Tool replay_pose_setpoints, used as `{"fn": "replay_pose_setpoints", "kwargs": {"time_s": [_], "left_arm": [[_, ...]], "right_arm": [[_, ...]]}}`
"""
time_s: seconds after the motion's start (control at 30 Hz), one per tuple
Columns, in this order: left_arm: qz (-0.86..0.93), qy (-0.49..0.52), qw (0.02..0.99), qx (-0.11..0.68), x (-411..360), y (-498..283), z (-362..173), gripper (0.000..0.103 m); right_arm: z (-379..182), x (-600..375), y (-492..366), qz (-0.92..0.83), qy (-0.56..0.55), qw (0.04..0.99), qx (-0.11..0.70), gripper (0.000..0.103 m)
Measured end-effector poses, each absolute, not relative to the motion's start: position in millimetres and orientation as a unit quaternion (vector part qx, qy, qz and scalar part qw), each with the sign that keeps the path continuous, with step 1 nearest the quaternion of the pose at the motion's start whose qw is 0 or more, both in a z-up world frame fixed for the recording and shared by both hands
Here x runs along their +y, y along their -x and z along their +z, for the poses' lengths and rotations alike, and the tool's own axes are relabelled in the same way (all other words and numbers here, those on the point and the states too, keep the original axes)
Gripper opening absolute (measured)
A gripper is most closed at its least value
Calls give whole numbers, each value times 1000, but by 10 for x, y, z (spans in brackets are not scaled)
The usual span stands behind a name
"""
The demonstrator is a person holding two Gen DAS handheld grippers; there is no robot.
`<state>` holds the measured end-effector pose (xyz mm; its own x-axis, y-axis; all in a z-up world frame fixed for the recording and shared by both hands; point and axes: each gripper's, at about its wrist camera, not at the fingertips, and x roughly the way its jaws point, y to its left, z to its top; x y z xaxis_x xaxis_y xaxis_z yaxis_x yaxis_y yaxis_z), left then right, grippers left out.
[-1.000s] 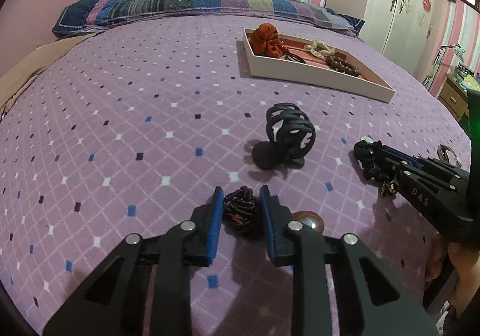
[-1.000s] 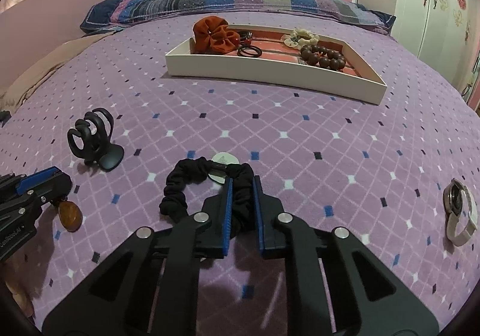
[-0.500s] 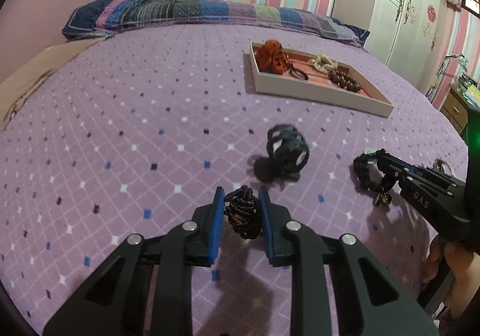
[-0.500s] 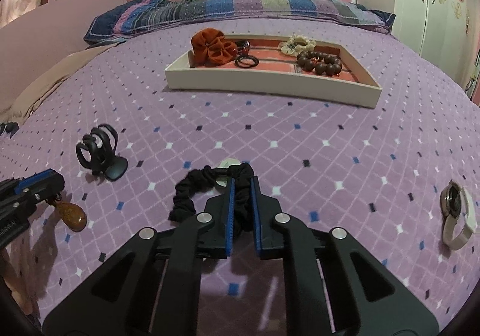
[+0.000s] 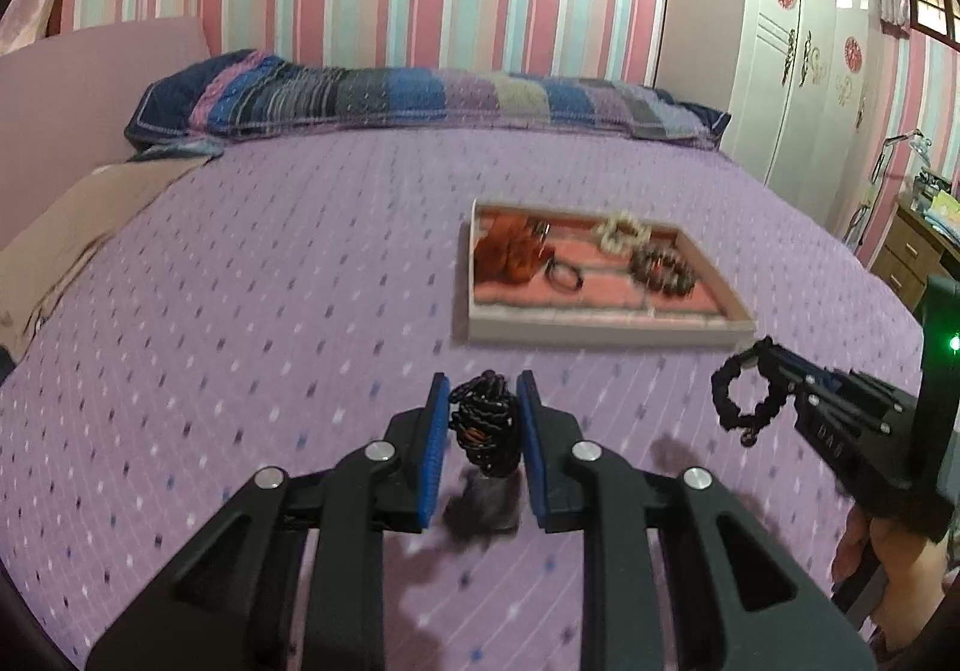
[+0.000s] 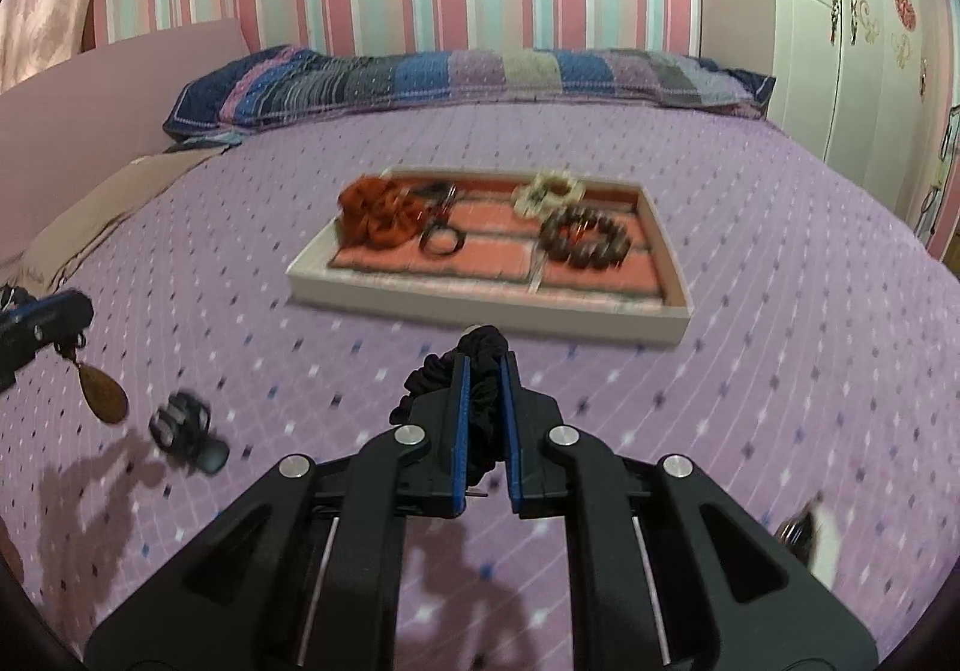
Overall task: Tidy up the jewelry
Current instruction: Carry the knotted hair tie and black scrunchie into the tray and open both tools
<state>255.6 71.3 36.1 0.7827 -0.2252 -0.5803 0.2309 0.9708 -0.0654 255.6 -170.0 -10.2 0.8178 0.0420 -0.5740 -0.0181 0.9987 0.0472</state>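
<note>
Left wrist: cord bundle (image 5: pixel 485 425) between fingers (image 5: pixel 436 449).

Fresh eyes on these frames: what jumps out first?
Both tongs carry something above the purple bedspread: the left tongs pinch a black braided cord bundle with an amber pendant dangling, and the right tongs clamp a black scrunchie. Ahead sits the white tray, already holding an orange scrunchie and a brown bead bracelet.

Left gripper (image 5: pixel 483 407) points forward and downward, pads clamped on a braided cord; right gripper (image 6: pixel 481 371), at its 3 o'clock, pinches a black scrunchie.
</note>
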Motion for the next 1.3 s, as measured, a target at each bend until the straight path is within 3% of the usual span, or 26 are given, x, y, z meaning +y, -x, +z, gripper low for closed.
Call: {"fn": "replay_pose_setpoints", "kwargs": {"time_s": [0.3,0.7,1.3], "left_arm": [[-140,-7,941,309,77,-3345,501,23],[-118,-14,915,386,-593,-4538,-206,23],[-56,-42,898,434,-501,-4969,-777,24]], "right_arm": [[120,-2166,-3294,-3,-34,955,295,10],[-396,-2512,-4264,-32,-37,935,353,10],[-838,-2659,-4575,-66,-28,911,405,11]]}}
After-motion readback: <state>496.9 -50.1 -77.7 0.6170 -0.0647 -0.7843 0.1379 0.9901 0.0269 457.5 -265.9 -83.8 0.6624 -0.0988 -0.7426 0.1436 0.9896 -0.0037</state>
